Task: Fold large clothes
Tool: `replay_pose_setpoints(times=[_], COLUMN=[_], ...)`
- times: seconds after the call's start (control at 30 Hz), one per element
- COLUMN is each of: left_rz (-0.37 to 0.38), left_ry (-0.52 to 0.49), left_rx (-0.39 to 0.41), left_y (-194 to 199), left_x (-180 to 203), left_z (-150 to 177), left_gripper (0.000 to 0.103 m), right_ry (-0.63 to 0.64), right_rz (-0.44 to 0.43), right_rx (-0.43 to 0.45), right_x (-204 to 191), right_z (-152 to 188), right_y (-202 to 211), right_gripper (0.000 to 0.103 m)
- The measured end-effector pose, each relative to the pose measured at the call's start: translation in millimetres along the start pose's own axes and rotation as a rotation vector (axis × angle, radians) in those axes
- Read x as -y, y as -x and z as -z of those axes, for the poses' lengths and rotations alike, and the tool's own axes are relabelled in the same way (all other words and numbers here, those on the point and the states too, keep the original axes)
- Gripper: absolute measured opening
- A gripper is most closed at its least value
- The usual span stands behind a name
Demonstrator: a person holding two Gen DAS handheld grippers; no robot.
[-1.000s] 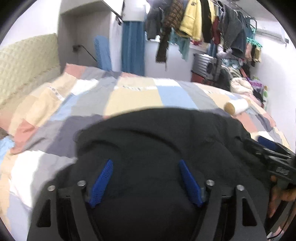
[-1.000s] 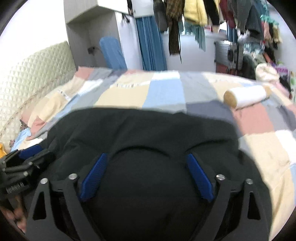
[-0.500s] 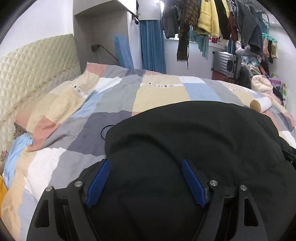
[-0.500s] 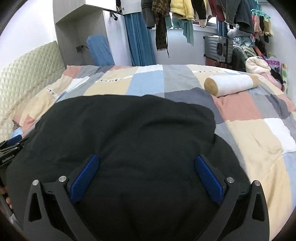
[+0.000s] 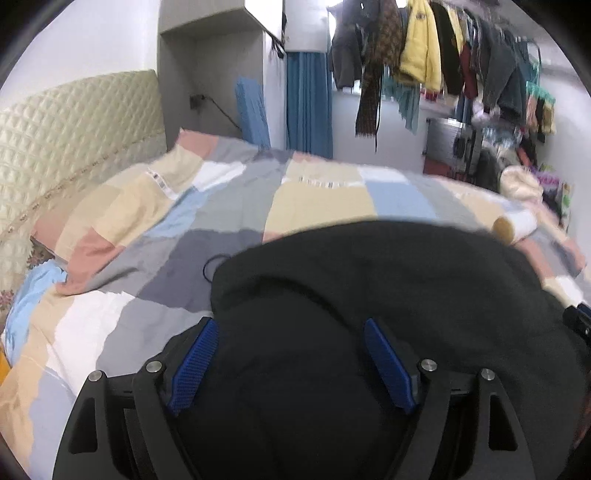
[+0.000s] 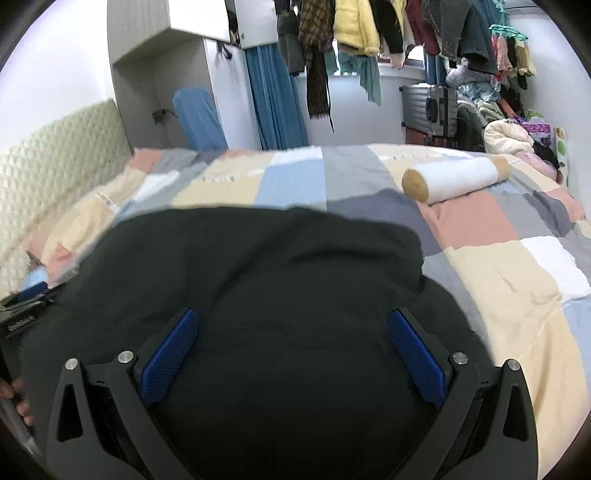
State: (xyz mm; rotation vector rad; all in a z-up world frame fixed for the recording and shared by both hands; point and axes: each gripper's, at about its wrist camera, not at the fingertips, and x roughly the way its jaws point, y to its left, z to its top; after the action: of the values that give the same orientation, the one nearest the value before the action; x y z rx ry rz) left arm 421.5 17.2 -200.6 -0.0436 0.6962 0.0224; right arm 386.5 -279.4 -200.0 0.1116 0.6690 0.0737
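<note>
Partly hidden under both tools, the bulky black fabric garment (image 5: pixel 369 295) lies rumpled on the patchwork-quilted bed (image 6: pixel 517 266); its outline is probably blurred. Left gripper (image 5: pixel 291 363): jaws opening, spread over the cloth, pads clear. Right gripper (image 6: pixel 293 356): jaws fully apart, cloth beneath, nothing clamped.

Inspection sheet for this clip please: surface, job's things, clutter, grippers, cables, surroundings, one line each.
Surface: bed under a patchwork quilt.
Job's things: black garment lying bunched on the quilt.
Clutter: white bolster pillow beside the garment; thin black loop at its edge.
Grippers: left gripper opening, right gripper wide open; garment fills both gaps, pads not pressing.
Cables: plug and cord on the wall.
Surroundings: quilted headboard, blue curtain, hanging clothes, suitcase.
</note>
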Motion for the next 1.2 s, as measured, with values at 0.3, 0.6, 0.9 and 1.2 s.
replay_pose_setpoints(times=[0.3,0.6,0.9,1.2], left_rz=[0.075,0.035,0.073,0.106], left_ry=[0.044,0.054,-0.021,-0.047], left_rx=[0.096,0.156,0.251,0.352], left_y=[103.8,234.7,375.8,452.6], left_x=[5.9,-2.8,14.6,27.0], left_z=[-11.3,-28.1,-36.3,-15.3], left_gripper=[0.099,0.099,0.101,0.102], right_ry=[-0.069,-0.089,-0.025,0.048], right_rz=[-0.034,-0.033,-0.074,-0.115], right_rx=[0.132,0.232,0.368,0.443], right_x=[4.4,-0.9,-33.7,-68.6], right_z=[2.1,-10.8,-26.7,-13.2], right_y=[116.8,227.9,350.3,410.2], right_gripper=[0.103,0.103,0.103,0.103])
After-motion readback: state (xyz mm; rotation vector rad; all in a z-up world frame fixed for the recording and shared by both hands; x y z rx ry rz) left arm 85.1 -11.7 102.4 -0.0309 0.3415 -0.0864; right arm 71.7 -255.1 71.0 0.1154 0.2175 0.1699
